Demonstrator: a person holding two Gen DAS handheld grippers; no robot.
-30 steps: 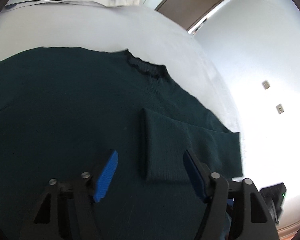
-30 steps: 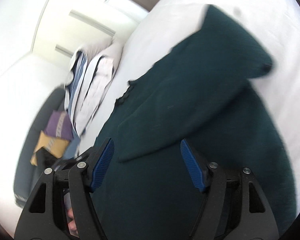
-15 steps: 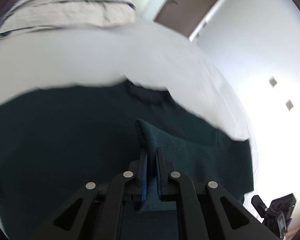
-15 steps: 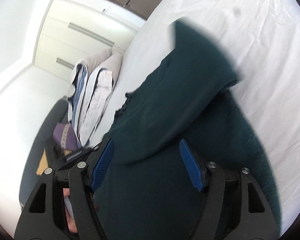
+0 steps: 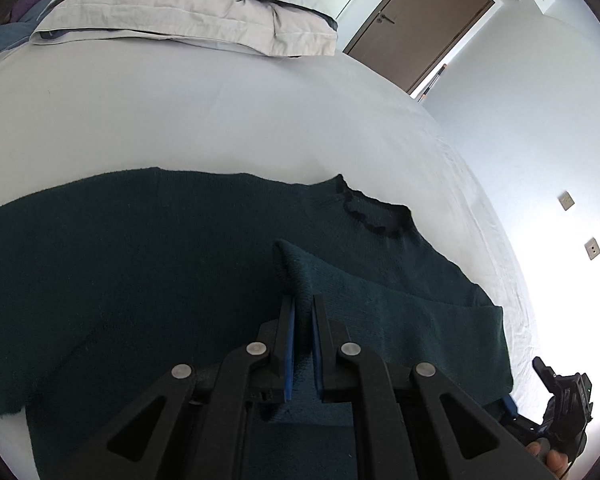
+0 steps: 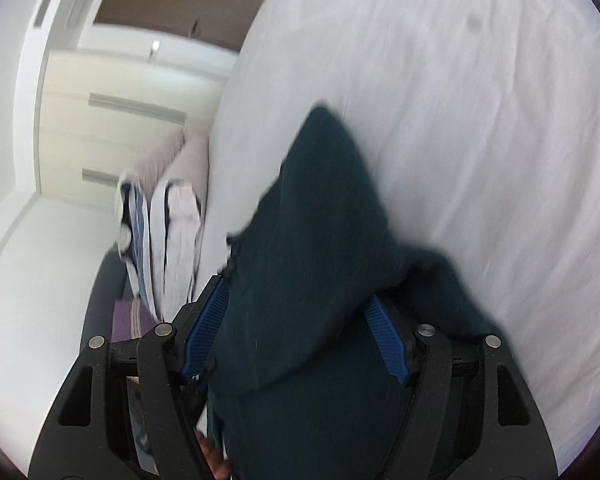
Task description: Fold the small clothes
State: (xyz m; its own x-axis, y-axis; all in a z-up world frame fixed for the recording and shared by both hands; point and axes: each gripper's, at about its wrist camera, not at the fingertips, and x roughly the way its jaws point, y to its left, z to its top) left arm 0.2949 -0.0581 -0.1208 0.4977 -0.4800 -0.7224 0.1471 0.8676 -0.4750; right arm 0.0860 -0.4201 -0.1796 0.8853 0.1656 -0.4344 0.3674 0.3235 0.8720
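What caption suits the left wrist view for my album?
Left gripper pinches the folded sleeve of a dark green knit sweater on a white bed.

The sweater (image 5: 148, 264) was dark green knit cloth, matt and faintly fuzzy, with a ribbed collar (image 5: 376, 216). My left gripper (image 5: 303, 344) was matt black plastic with bright metal rivets, its blue pads (image 5: 289, 352) finely ridged. The bed sheet (image 5: 180, 120) was smooth white cloth, the pillows (image 5: 188, 12) creased grey fabric, the door (image 5: 416, 20) matt brown wood.

sweater (image 5: 140, 264) on bed (image 5: 220, 120), pillows (image 5: 188, 12) behind
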